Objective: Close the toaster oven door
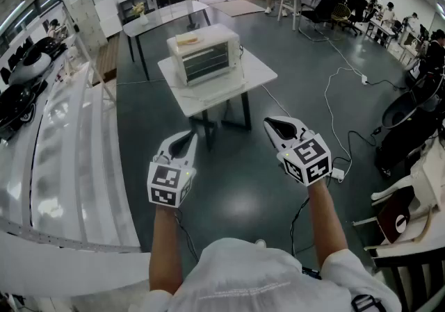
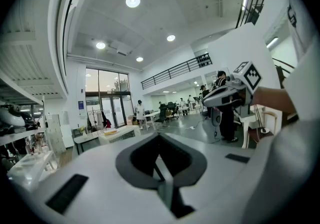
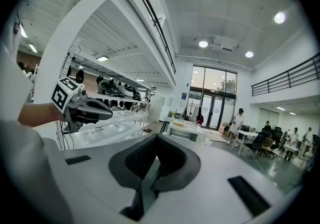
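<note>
A white toaster oven (image 1: 204, 53) stands on a small white table (image 1: 257, 71) ahead of me, front towards me, with something yellow on its top. A pale panel lies flat before its front; it looks like the door folded down, though I cannot be sure. My left gripper (image 1: 183, 141) and right gripper (image 1: 275, 125) hover side by side over the floor, well short of the table, both shut and empty. In the left gripper view the oven (image 2: 118, 133) is small and far, as is the oven (image 3: 184, 132) in the right gripper view.
A long white counter (image 1: 62, 144) runs along the left. A darker table (image 1: 163, 15) stands behind the oven's table. Cables (image 1: 334, 116) trail over the grey floor at right, near chairs (image 1: 410, 192). People sit and stand at desks far back.
</note>
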Tool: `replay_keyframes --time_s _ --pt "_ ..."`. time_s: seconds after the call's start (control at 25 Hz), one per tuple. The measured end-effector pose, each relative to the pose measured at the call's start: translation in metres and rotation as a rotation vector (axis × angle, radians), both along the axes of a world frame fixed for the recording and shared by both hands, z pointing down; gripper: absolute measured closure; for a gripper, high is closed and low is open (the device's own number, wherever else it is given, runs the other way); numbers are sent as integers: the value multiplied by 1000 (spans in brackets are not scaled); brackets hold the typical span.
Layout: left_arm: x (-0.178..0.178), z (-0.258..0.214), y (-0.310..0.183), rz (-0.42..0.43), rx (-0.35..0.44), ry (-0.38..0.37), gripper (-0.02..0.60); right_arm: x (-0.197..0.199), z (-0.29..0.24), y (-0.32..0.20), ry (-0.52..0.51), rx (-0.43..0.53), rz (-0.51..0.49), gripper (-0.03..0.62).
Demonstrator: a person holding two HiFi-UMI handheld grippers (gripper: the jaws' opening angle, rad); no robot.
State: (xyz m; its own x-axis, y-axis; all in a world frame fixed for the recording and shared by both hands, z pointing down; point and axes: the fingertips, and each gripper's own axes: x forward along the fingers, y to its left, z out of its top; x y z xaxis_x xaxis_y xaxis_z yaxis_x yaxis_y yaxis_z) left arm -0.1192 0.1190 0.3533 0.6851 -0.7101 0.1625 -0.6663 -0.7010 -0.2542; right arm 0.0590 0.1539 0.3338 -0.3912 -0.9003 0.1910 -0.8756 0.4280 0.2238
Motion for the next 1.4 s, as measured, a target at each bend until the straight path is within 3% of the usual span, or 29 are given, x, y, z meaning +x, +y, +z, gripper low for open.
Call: replay_keyframes --time_s 0.32,0.64,0.72,0.8,0.84,0.92,0.96,1.4 --pt "-3 7 -2 0 -13 -11 565 1 2 -2 -19 -2 13 579" --pt "-5 8 3 21 -37 46 563 2 9 0 -42 -28 4 572" --pt "-3 11 5 30 -38 41 561 0 15 0 -41 -53 -9 490" --pt "-2 14 6 35 -39 38 561 -3 20 0 -36 -67 -15 477" --pt "-1 15 6 34 -41 36 558 -3 22 0 -36 -68 -15 476" --pt "1 19 7 31 -50 25 457 -2 23 0 -43 -64 -15 474" --pt "2 20 8 29 -52 18 443 -1 22 0 -49 -60 -14 474" --pt "36 42 19 -11 -90 -47 449 39 37 8 -93 -74 -26 474"
